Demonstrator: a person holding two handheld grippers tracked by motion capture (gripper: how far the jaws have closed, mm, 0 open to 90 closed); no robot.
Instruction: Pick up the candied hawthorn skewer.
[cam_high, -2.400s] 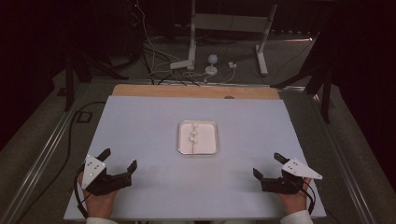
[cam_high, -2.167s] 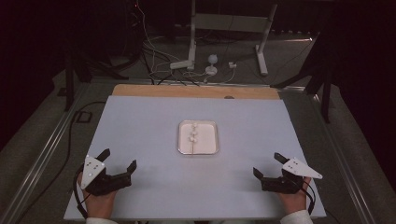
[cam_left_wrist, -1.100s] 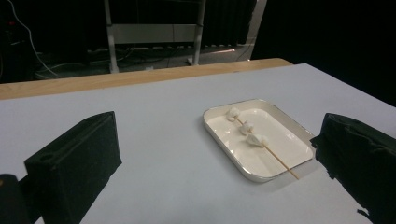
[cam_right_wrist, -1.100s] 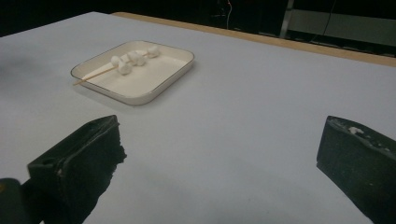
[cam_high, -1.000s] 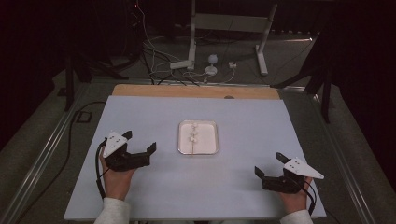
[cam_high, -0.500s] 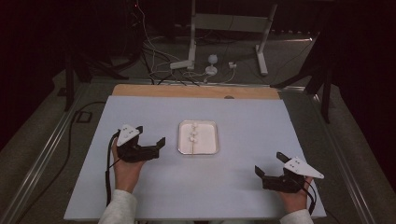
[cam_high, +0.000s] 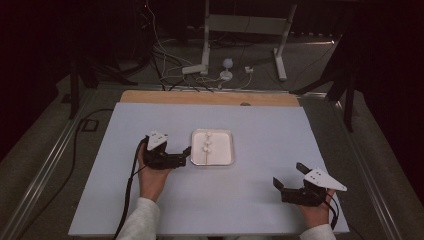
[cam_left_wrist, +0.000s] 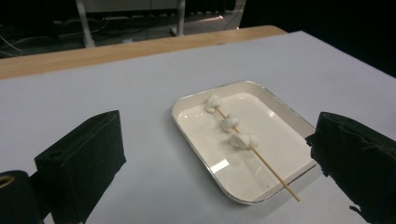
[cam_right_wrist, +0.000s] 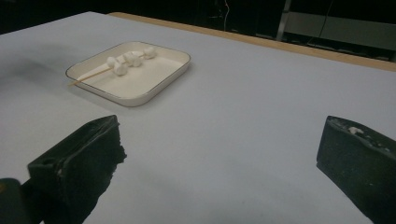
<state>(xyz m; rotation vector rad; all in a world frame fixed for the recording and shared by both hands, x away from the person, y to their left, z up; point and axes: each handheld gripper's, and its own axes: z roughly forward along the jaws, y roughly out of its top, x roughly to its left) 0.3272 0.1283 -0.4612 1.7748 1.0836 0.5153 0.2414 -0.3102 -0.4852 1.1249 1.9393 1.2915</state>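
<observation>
Nearest to the person, the right tongs (cam_high: 289, 179) rested low over the bare desk (cam_high: 250, 200), jaws held wide apart with nothing between them, well apart from the work. Farther forward, the left tongs (cam_high: 183, 153) sat just beside the near-left edge of the white tray (cam_left_wrist: 187, 133), jaws likewise spread wide and empty, pointing at the tray's side. Just ahead of those left tongs, inside the tray, lay the skewer (cam_left_wrist: 273, 170), a thin wooden stick running slantwise, its bare end poking over the tray's near rim and three small marshmallows (cam_left_wrist: 229, 122) threaded along its farther half. From the right tongs the same tray lay far off ahead and to their left. Judging by looks, the skewer would be very light, stiff but easy to snap, and smooth enough to roll or slip between hard pads; the marshmallows would be soft and would squash or stick if squeezed. The best hold seemed to be the bare length of stick nearest the left tongs, where it overhung the rim, pinched gently across its width rather than on the sweets.
</observation>
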